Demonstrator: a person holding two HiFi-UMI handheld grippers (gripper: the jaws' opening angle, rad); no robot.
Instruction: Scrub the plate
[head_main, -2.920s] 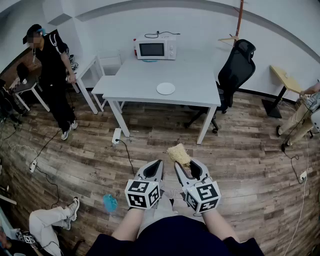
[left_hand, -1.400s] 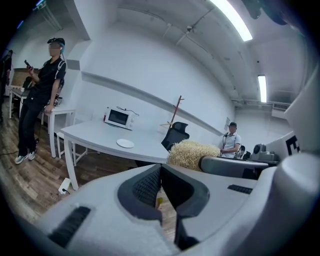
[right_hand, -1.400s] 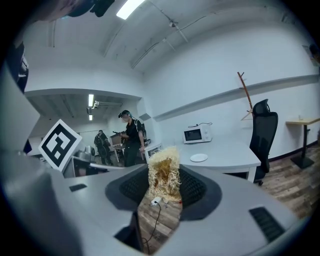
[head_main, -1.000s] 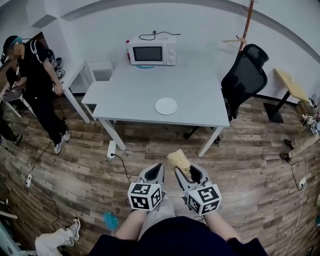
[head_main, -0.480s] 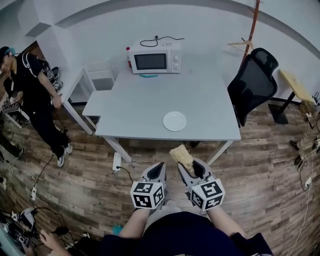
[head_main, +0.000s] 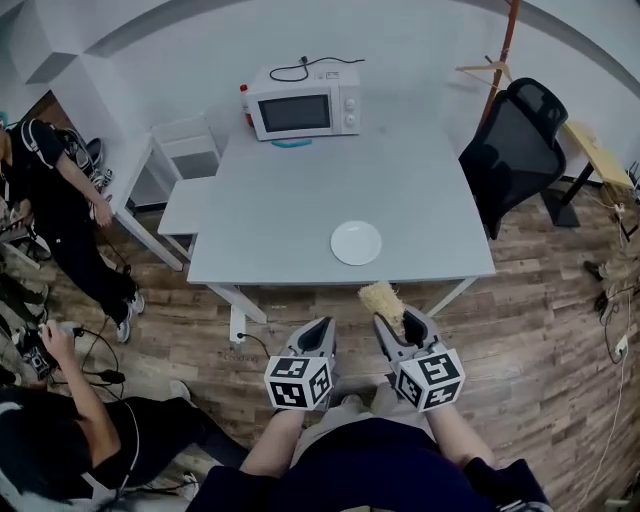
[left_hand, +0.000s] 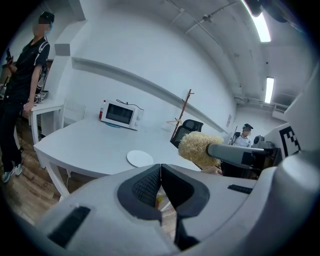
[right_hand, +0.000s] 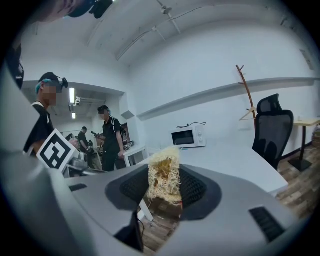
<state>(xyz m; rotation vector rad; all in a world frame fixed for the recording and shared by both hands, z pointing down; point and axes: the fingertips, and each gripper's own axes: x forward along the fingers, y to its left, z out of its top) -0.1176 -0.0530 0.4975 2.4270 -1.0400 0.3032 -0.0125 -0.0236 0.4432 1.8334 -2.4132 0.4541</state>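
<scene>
I'm holding the right gripper (right_hand: 163, 192) clamped on a straw-coloured scrubber (right_hand: 163, 172), whose fibres are sticking up past the jaw tips. The left gripper (left_hand: 160, 181) is riding just beside it, jaws pressed together and empty. The plate (head_main: 356, 243) is lying ahead of both grippers on the white table (head_main: 290, 190) — near the edge facing them, apart from the scrubber.

The plate (head_main: 356, 243) lies on the table (head_main: 290, 210) near its front edge, ahead of me. The microwave (head_main: 303, 101) sits at the far end, and the chair (head_main: 520, 150) stands to the table's right. My left gripper (head_main: 320, 324) and right gripper (head_main: 396, 320) hang side by side before the table. The right one has the scrubber (head_main: 381, 298) between its jaws, seemingly just short of the table's edge.
</scene>
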